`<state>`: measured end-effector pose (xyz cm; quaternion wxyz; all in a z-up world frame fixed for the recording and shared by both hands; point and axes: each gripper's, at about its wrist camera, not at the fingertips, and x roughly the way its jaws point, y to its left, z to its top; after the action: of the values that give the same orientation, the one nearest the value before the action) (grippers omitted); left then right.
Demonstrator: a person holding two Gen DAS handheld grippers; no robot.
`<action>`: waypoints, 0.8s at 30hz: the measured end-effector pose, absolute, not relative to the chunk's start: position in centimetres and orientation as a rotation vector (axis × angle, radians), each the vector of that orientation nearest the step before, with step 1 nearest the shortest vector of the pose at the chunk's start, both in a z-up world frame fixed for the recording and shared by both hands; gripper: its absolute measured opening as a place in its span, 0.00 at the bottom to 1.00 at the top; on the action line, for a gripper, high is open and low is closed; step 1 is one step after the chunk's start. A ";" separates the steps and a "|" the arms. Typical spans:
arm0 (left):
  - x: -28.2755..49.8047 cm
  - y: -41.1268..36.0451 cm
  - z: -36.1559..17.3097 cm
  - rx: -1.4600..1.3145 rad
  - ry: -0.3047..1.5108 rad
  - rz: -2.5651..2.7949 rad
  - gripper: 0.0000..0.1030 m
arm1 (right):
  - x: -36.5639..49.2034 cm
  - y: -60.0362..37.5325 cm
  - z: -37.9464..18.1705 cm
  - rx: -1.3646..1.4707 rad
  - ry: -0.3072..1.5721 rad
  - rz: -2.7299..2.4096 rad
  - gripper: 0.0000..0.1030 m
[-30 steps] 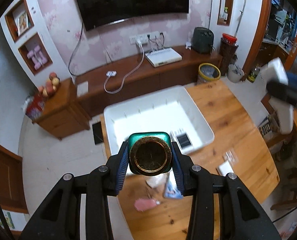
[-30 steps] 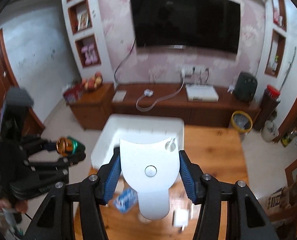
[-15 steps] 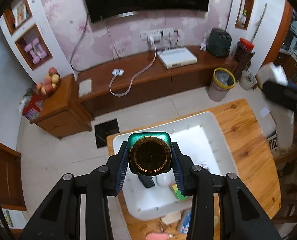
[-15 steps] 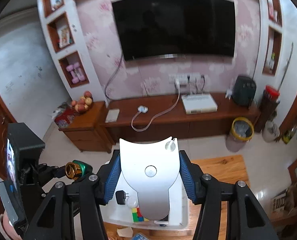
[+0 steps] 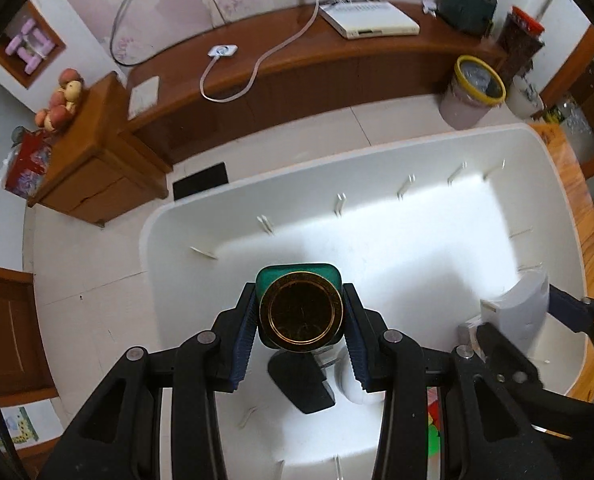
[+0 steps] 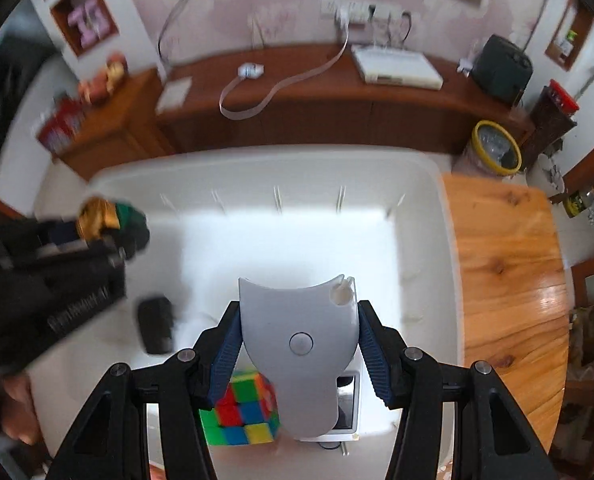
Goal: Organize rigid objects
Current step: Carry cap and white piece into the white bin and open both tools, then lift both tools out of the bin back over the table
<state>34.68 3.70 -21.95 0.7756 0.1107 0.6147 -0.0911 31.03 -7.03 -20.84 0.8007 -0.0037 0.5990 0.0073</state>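
Observation:
My left gripper (image 5: pixel 300 320) is shut on a green bottle with a gold cap (image 5: pixel 300 312), held over the left part of a white bin (image 5: pixel 437 248). My right gripper (image 6: pixel 297 332) is shut on a flat grey plastic piece (image 6: pixel 297 344), held over the same white bin (image 6: pixel 297 232). In the right wrist view the left gripper (image 6: pixel 109 232) with its green and gold bottle (image 6: pixel 113 216) shows blurred at the left. In the left wrist view the right gripper's grey piece (image 5: pixel 517 316) shows at the right.
In the bin lie a colour cube (image 6: pixel 241 412), a black plug (image 6: pixel 155 330), a white rounded item (image 5: pixel 353 384) and a small phone-like device (image 6: pixel 347 408). The bin rests on a wooden table (image 6: pixel 505 272). Behind stand a low wooden cabinet (image 5: pixel 297 68) and a yellow-rimmed wastebasket (image 5: pixel 473 88).
Both grippers have come down and forward from above the table to just over the bin, each still gripping its object; the views now tilt more steeply downward.

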 end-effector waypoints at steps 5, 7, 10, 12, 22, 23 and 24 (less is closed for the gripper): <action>34.3 2.7 -23.2 0.249 1.348 -0.232 0.42 | 31.4 -6.9 -23.2 -0.004 1.337 0.006 0.54; 34.2 2.4 -23.7 0.253 1.363 -0.238 0.42 | 31.5 -6.9 -23.7 -0.010 1.358 0.007 0.54; 34.1 2.1 -24.1 0.249 1.379 -0.249 0.43 | 31.3 -6.6 -24.4 -0.031 1.381 0.003 0.55; 34.0 2.0 -24.3 0.235 1.396 -0.251 0.43 | 30.8 -6.6 -24.3 -0.037 1.377 0.008 0.63; 32.4 2.3 -21.3 0.172 1.354 -0.261 0.85 | 26.4 -6.9 -21.5 -0.015 1.302 0.060 0.70; 32.0 2.4 -20.9 0.170 1.348 -0.266 0.85 | 25.9 -6.9 -21.1 -0.012 1.294 0.065 0.70; 31.6 2.3 -20.4 0.171 1.341 -0.270 0.85 | 25.3 -7.0 -20.7 -0.007 1.285 0.071 0.70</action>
<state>31.62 2.34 -20.45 0.7717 0.0787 0.6186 -0.1248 25.26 -6.96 -20.72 0.7999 -0.0032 0.5993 0.0333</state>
